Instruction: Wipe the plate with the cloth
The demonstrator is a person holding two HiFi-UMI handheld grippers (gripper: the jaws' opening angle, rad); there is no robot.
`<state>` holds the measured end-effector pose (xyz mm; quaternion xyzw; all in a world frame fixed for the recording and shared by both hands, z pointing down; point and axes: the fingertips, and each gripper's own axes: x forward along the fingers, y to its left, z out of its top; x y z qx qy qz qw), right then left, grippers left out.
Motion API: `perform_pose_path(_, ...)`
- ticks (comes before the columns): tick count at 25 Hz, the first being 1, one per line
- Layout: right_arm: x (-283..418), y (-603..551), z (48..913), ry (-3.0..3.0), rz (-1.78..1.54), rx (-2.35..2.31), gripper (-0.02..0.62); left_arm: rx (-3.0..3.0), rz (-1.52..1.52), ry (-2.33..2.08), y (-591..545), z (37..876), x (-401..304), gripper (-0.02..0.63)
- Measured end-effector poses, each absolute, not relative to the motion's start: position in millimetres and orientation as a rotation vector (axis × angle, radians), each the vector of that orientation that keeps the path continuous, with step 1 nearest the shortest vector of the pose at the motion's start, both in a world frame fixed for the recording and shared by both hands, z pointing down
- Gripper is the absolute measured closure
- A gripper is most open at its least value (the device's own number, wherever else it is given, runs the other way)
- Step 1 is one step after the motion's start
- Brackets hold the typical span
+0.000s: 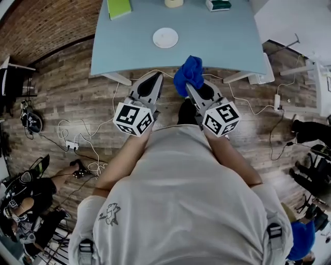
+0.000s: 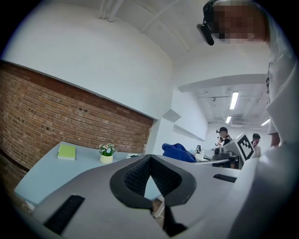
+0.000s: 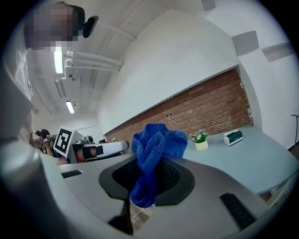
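**A:** How are the two grippers held?

**B:** The left gripper (image 1: 155, 76) is seen shut. In the left gripper view its jaws are pressed together at the tips, and nothing is caught between them. The right gripper (image 1: 190, 87) is clamped on the cloth (image 1: 189, 73).

**A:** How is the cloth carried?

**B:** It is bunched up (deep blue, towel-like). In the right gripper view the cloth (image 3: 156, 144) is pinched between the ribbed pads. Most of it is piled above the jaws and a tail is left hanging below them.

**A:** Where is the plate found?

**B:** The plate (image 1: 165, 38) is laid flat on the pale blue table (image 1: 222, 46), towards the near edge and about midway along it. It is small, white and round, and it is touched by neither gripper. Both grippers are held side by side over the wooden floor (image 1: 62, 88), short of the table's edge, well apart from the plate.

**A:** What else is set on the table?

**B:** A green notebook (image 1: 119, 8) is placed at the far left, a flower pot (image 3: 201, 140) near the back, and a green-and-white box (image 3: 232, 137) beside it to the right.
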<state>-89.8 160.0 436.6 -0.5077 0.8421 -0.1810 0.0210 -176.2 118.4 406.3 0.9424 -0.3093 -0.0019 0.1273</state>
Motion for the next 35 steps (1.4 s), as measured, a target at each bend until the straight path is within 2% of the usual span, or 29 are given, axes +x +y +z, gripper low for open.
perform_pose_path(14, -21, -19, 434, 2.779, -0.642, -1.336, 0.517, 2.529, 0.039, -1.003, -31, 431, -113, 0.600)
perform_pose_path(22, 12, -96, 435, 2.924, -0.619, -1.181, 0.517, 2.422, 0.115, -1.211, -88, 450, -108, 0.600)
perform_pose_path(29, 6, -136, 468, 3.063, -0.640, -1.073, 0.517, 2.349, 0.189, -1.305, -122, 477, -108, 0.598)
perform_pose_path(35, -6, -161, 526, 3.077, -0.854, -1.068, 0.517, 2.205, 0.295, -1.253, -139, 552, -118, 0.597)
